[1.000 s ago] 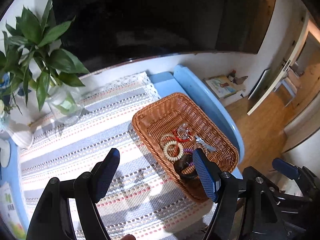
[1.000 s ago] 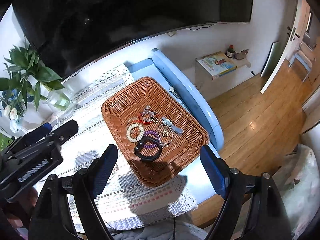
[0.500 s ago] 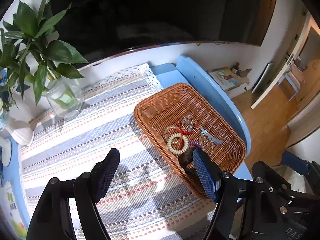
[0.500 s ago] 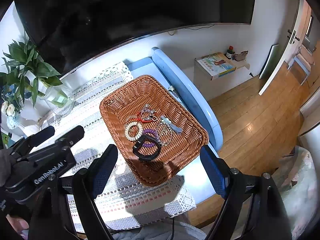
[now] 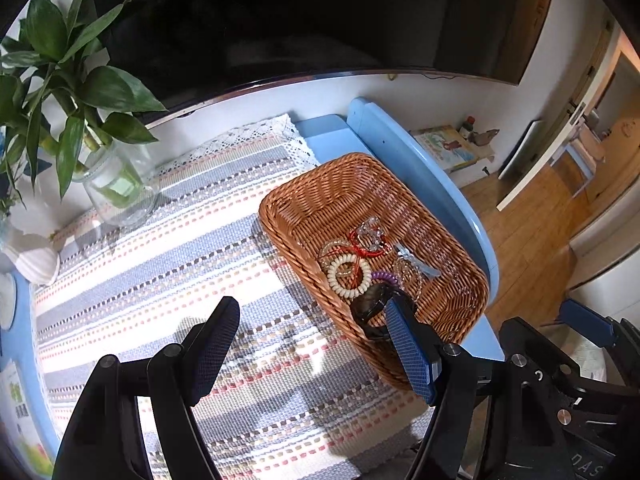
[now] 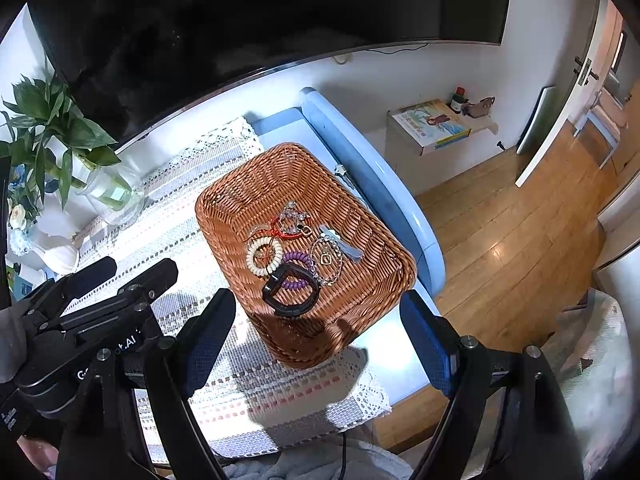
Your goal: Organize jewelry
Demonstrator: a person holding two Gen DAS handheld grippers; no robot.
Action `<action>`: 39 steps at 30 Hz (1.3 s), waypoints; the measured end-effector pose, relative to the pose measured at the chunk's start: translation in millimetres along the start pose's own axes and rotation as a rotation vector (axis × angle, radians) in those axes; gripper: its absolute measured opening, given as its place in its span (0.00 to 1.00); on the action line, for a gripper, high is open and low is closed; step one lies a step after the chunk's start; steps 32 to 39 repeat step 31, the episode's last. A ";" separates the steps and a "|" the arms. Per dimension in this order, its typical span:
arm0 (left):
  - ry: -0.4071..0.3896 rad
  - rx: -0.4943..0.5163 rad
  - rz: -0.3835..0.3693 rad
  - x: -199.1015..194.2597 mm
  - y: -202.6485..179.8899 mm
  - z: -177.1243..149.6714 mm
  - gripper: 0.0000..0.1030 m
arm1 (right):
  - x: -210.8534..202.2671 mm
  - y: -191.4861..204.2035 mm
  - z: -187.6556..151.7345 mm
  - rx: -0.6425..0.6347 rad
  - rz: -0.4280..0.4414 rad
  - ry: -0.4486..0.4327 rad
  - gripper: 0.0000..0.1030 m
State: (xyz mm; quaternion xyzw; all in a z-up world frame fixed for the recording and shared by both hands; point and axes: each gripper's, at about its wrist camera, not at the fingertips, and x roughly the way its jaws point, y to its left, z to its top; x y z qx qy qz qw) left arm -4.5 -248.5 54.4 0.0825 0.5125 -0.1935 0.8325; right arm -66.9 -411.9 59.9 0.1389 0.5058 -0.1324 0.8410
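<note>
A brown wicker basket (image 5: 328, 184) (image 6: 256, 188) sits on the right part of a striped cloth. Inside lie a black bangle (image 6: 290, 290) (image 5: 370, 308), a cream beaded bracelet (image 5: 348, 276) (image 6: 263, 256), a purple coil band (image 6: 295, 258), a red cord bracelet (image 5: 362, 246), a silver chain (image 6: 326, 260) and a pale hair clip (image 6: 342, 242). My left gripper (image 5: 316, 346) hangs open above the cloth, its right finger over the basket's near rim. My right gripper (image 6: 320, 340) hangs open above the basket's near end. Neither holds anything.
A glass vase with a green plant (image 5: 116, 188) and a white shell ornament (image 5: 34, 258) stand at the cloth's far left. A dark television (image 5: 300, 12) fills the wall behind. The blue table edge (image 6: 384, 196) drops to wooden floor (image 6: 512, 248) at the right.
The left wrist view has shifted a little: the basket and plant now sit slightly higher and further right in it. The right gripper has kept still. Both stay open.
</note>
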 end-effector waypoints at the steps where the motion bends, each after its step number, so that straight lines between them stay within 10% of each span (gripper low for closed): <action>1: 0.002 0.001 0.000 0.6 0.5 -0.2 0.74 | 0.2 0.1 0.0 0.000 0.001 0.000 0.83; 39: -0.049 -0.047 -0.001 -0.7 42.8 -20.1 0.74 | 12.5 24.7 -6.4 -0.045 0.015 0.030 0.83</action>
